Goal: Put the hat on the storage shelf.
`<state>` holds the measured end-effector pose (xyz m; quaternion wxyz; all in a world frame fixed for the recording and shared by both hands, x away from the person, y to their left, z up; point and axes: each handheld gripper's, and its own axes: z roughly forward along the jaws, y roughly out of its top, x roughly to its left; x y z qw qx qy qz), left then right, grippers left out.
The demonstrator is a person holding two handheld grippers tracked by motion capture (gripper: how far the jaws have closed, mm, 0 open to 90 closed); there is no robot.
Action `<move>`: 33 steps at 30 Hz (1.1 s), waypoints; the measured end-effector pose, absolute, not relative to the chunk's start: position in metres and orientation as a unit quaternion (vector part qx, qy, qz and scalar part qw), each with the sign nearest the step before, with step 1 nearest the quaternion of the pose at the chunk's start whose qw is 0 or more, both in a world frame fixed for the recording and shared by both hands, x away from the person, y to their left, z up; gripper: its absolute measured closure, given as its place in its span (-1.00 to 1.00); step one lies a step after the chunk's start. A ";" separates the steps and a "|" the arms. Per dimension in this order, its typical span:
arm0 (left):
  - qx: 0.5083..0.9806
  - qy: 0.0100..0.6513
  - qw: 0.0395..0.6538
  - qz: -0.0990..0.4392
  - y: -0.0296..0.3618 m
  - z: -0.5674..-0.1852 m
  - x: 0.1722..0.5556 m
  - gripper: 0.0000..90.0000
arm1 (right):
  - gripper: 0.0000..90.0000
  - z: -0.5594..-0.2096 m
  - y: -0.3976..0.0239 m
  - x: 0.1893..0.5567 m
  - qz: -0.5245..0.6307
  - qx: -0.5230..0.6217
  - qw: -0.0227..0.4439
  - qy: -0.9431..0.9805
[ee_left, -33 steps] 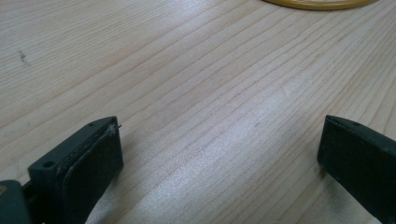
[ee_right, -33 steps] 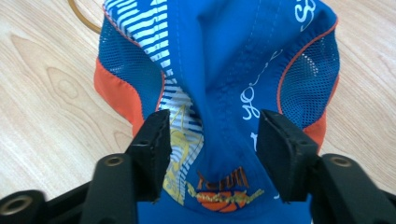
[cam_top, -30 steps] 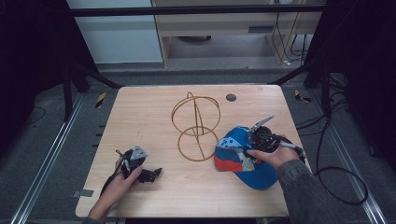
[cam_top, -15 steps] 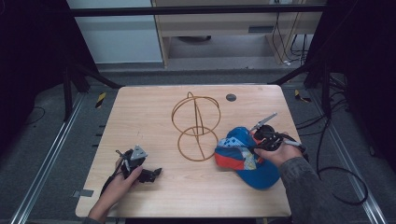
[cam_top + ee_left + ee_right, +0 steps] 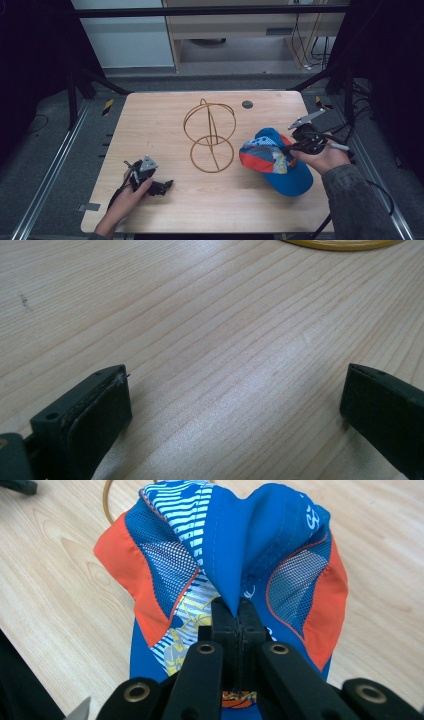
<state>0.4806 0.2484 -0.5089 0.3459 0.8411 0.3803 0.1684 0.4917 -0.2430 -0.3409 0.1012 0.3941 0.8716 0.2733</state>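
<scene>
One blue and orange mesh cap [image 5: 274, 159] sits on the pale wooden table [image 5: 160, 115], pinched in the right gripper [image 5: 234, 611]. One gold wire stand [image 5: 210, 135] is nearby. The left gripper's [image 5: 167, 185] fingers are wide.

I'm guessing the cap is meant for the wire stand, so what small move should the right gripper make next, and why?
Probably lift the cap a little higher and carry it toward the wire stand. The right gripper is shut on a pinched fold of the crown, and the stand sits beside the cap. The left gripper rests open on the table.
</scene>
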 end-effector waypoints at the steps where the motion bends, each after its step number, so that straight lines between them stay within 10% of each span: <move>1: 0.841 0.380 0.346 0.168 0.248 -0.509 0.481 -1.00 | 1.00 -0.338 -0.245 0.491 0.277 0.393 0.104 0.871; 33: 0.840 0.383 0.345 0.170 0.248 -0.509 0.480 -1.00 | 1.00 -0.275 -0.258 0.490 0.307 0.376 0.150 0.861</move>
